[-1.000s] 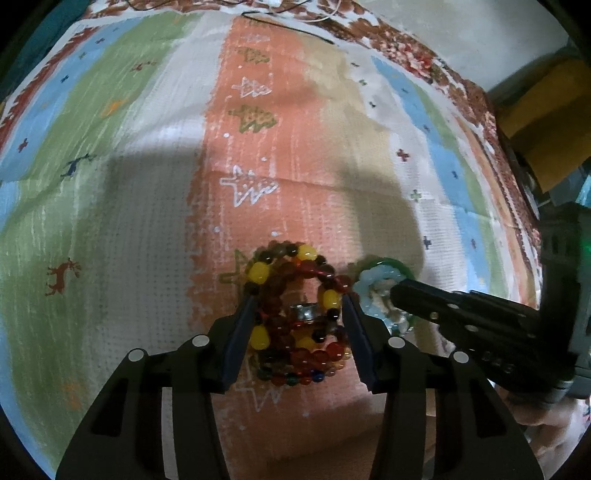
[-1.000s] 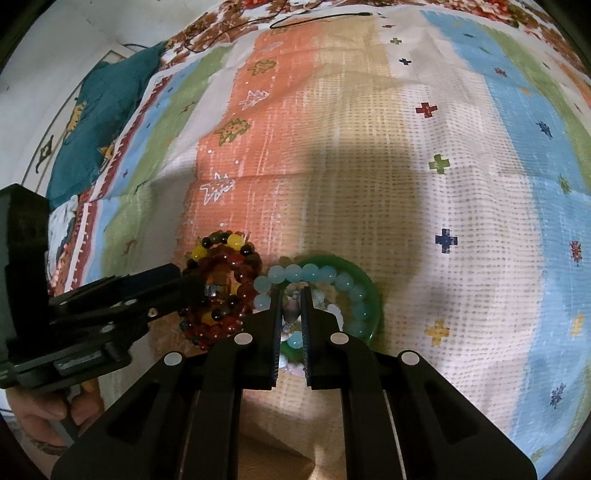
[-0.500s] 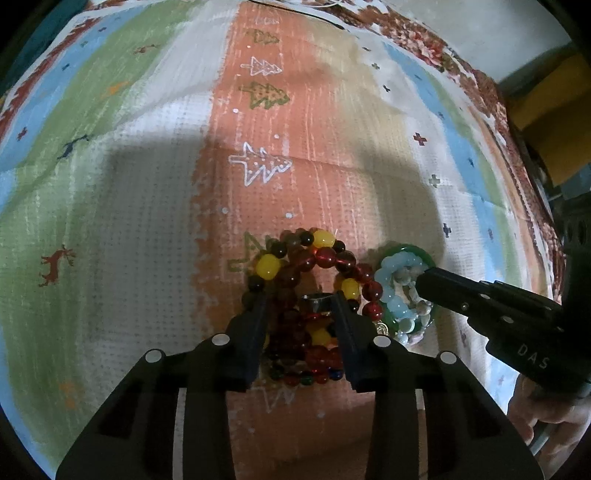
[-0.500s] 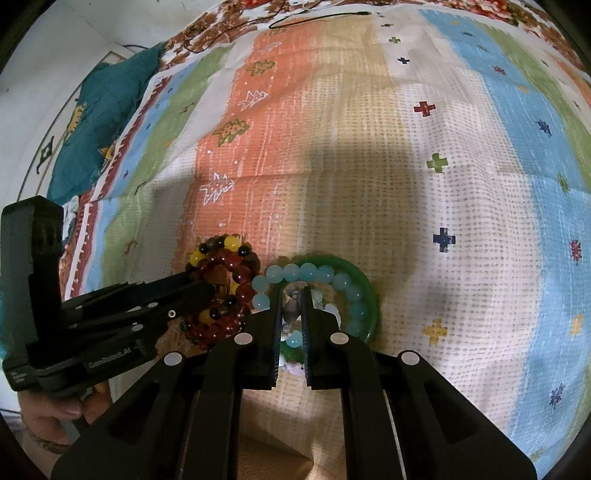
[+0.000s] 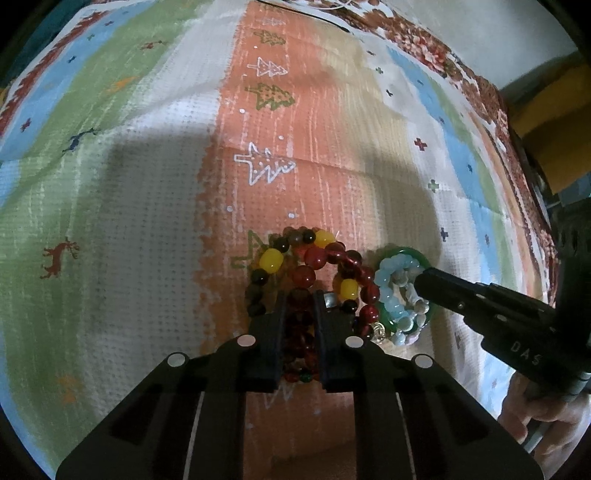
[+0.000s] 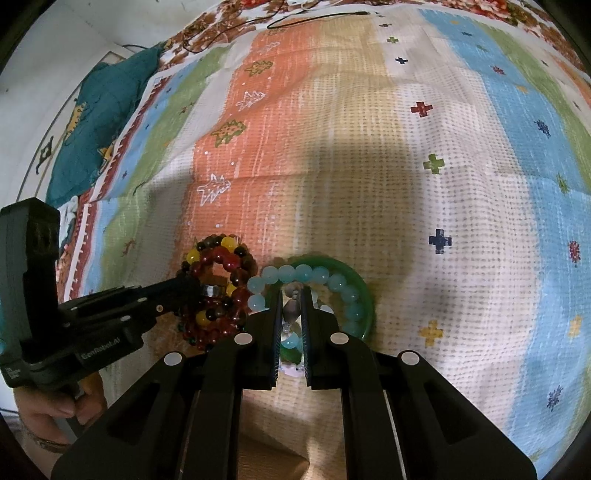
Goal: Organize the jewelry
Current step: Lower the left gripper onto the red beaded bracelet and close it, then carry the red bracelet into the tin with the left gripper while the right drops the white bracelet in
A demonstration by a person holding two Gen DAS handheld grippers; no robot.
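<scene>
A pile of red, yellow and dark bead bracelets (image 5: pixel 314 266) lies on the striped cloth (image 5: pixel 147 184); it also shows in the right wrist view (image 6: pixel 218 258). My left gripper (image 5: pixel 299 306) is shut on the dark red beads of this pile. Right beside it lies a green bangle (image 6: pixel 354 280) with pale blue bead bracelets (image 6: pixel 295 273) and small grey-white beads inside. My right gripper (image 6: pixel 291 299) is shut on the beads inside the bangle. The bangle pile shows in the left wrist view (image 5: pixel 399 266) with the right gripper's fingers (image 5: pixel 443 288) on it.
The striped cloth (image 6: pixel 406 147) spreads far and to both sides. A teal cushion (image 6: pixel 99 122) lies at the far left edge. A black cable (image 6: pixel 314 16) lies at the far end. A yellow-brown object (image 5: pixel 554 110) stands off the right edge.
My left gripper has closed from wide open onto the dark red beads. My right gripper has stayed shut on the beads inside the bangle.
</scene>
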